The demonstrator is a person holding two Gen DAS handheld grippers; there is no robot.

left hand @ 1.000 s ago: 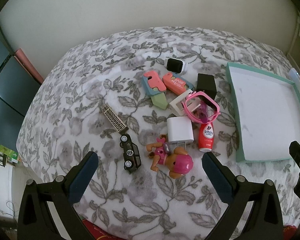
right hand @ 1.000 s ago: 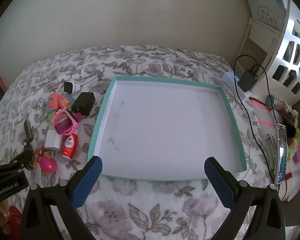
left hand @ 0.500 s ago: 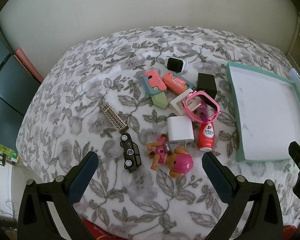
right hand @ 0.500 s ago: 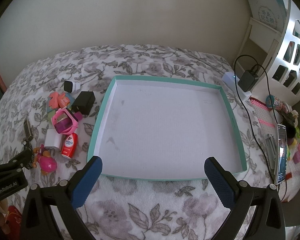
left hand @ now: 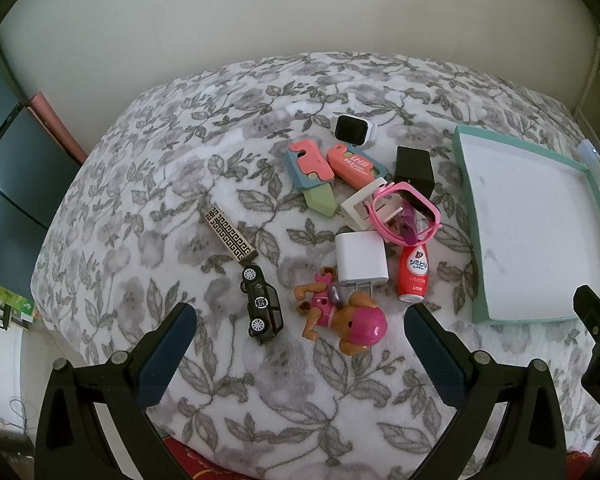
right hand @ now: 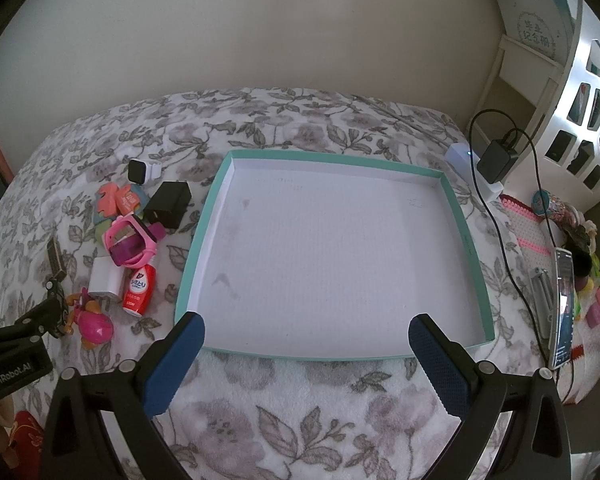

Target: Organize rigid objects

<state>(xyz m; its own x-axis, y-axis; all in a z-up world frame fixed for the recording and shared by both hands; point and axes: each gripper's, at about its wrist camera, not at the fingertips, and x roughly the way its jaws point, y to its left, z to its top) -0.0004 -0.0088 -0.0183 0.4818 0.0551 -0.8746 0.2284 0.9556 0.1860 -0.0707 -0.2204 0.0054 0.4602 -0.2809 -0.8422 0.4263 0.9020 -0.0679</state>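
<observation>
Hovering spread and empty, left gripper (left hand: 298, 334) and right gripper (right hand: 306, 342), with teal tray (right hand: 466, 236) bare at right, toys (left hand: 352, 216) heaped left, sorting unstarted.

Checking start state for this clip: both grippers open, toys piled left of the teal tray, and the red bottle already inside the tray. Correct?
Not quite. The red bottle lies on the blanket outside the teal tray, which holds nothing, as the right wrist view shows. Left gripper and right gripper are open.
</observation>
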